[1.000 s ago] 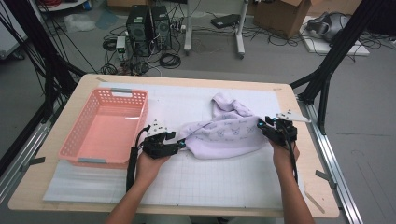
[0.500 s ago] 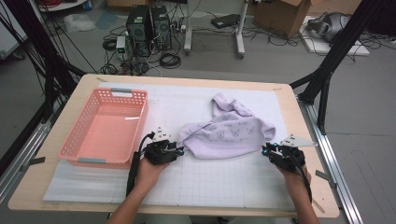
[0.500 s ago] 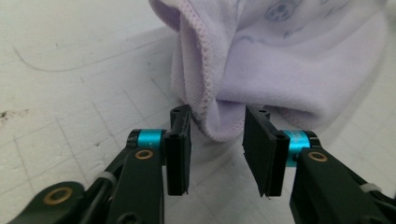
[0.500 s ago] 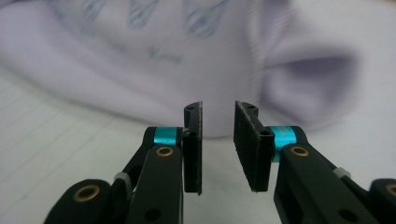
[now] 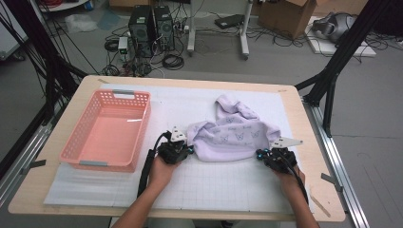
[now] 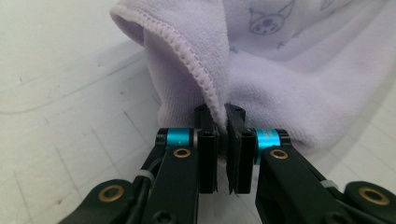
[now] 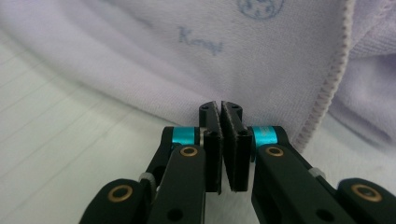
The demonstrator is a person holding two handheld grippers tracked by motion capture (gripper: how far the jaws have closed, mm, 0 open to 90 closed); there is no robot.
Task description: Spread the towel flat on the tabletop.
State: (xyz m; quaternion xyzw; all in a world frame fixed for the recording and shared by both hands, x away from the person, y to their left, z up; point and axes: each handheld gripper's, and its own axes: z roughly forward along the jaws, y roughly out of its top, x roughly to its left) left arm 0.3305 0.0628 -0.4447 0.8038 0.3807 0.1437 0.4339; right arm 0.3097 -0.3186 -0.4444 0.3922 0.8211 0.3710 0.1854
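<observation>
A lilac towel with small printed cartoon figures lies crumpled on the white gridded mat. My left gripper is at the towel's near left corner. In the left gripper view its jaws have just been closing and now pinch the stitched hem of the towel, so that gripper is shut on it. My right gripper is at the near right corner. Its jaws have also just been closing, and this gripper is shut on the towel's lower edge, beside a stitched hem.
An empty pink plastic basket stands on the left part of the mat, close to my left hand. The wooden table's right edge runs just past my right hand. Computers, cables and boxes sit on the floor behind.
My right gripper has come down from the towel's right side toward the near right corner and shut on the edge. The left gripper has shut on the hem, barely shifting.
</observation>
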